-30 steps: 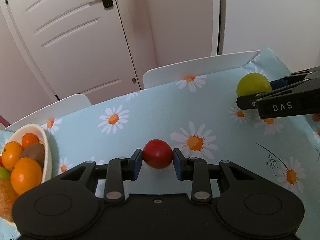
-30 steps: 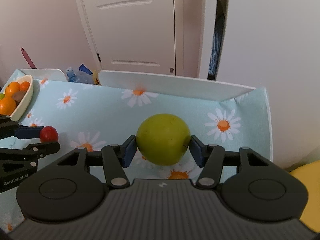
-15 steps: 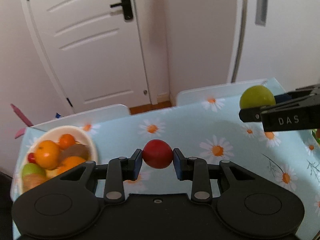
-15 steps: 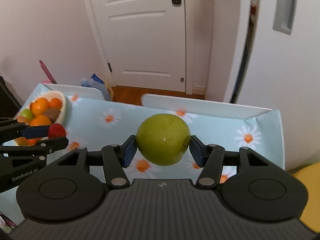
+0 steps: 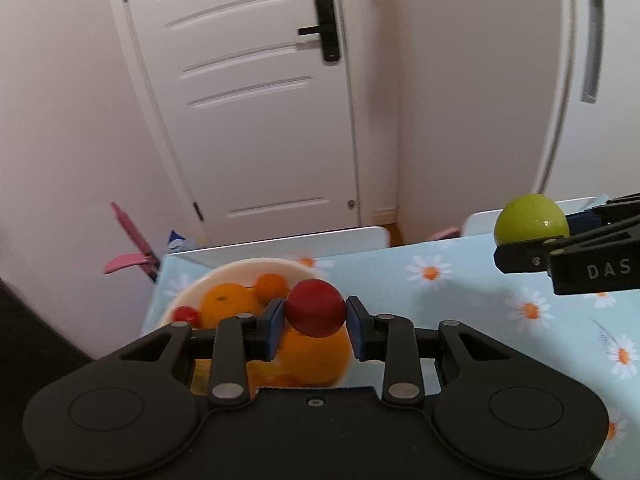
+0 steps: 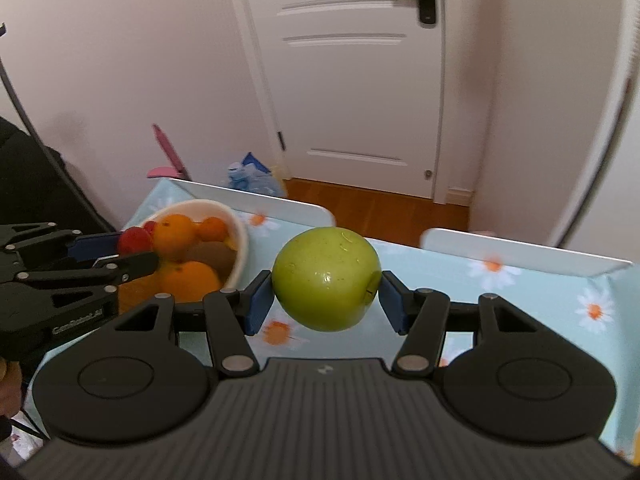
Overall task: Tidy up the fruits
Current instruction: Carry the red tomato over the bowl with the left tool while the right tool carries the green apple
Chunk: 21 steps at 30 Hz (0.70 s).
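Left gripper (image 5: 316, 326): clamped on red fruit (image 5: 315, 308), held in the air over the near side of the bowl (image 6: 239, 236)
Right gripper (image 6: 326, 304): clamped on green apple (image 6: 326, 278), in the air above the tablecloth (image 5: 460, 300), just right of the bowl
Bowl: already holds oranges (image 6: 190, 276), a kiwi (image 6: 214, 256) and a small red fruit (image 5: 185, 315)
Done, by the look of it: most fruit gathered
Left: both carried pieces not yet set in; other stray fruit cannot be told
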{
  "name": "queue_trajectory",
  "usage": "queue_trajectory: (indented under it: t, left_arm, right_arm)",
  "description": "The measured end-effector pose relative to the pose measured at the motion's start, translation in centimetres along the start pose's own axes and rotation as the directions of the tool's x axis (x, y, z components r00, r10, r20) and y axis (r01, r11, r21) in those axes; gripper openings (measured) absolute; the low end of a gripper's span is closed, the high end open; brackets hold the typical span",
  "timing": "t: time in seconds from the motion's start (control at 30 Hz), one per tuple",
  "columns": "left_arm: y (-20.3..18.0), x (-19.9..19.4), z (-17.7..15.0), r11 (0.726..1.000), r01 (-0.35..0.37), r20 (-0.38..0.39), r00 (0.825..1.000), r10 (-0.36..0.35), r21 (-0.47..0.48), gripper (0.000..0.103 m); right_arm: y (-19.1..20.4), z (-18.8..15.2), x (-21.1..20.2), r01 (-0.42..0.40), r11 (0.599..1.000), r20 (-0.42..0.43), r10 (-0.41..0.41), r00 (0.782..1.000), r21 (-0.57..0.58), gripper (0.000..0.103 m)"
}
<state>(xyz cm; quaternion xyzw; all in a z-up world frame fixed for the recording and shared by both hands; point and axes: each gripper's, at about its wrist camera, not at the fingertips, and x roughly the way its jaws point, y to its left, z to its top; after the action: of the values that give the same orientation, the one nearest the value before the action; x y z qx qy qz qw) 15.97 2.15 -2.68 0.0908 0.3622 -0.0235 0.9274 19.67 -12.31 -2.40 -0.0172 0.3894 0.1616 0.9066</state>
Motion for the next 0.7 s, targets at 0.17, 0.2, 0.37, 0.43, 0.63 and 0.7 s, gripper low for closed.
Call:
queue_trajectory:
  t: [0.17,0.2,0.37,0.43,0.63,0.7]
  left_arm:
    - [2.9,0.9,-0.1,1.000,-0.028,-0.003,1.000,0.028,0.000,0.037]
    - [3.5,1.1,-0.2,1.000,-0.030,-0.006,1.000,0.030,0.000,0.037]
    - [5.6,2.7,-0.3,1.000,-0.024,-0.028,0.999,0.024,0.016,0.037]
    - [6.2,3.4,-0.6,0.999,-0.015,-0.037,0.999,0.016,0.030,0.037]
    - [6.8,5.2,-1.2,0.998,0.015,-0.061,0.998,-0.011,0.056,0.038]
    - [6.9,5.6,-1.1,0.998,0.018,-0.063,0.998,-0.014,0.061,0.041]
  right_arm:
    - [2.8,0.6,1.6,-0.026,1.000,-0.008,0.026,1.000,-0.015,0.072]
    - [3.3,0.8,1.9,-0.029,0.999,-0.010,0.029,1.000,-0.018,0.072]
    - [5.2,1.3,3.5,-0.039,0.999,-0.020,0.039,0.999,-0.020,0.072]
    - [5.8,1.4,4.2,-0.037,0.999,-0.023,0.037,0.999,-0.016,0.072]
    - [6.6,1.5,5.8,-0.024,1.000,-0.036,0.024,0.999,-0.001,0.072]
    - [6.7,1.5,6.1,-0.019,1.000,-0.040,0.019,0.999,0.003,0.072]
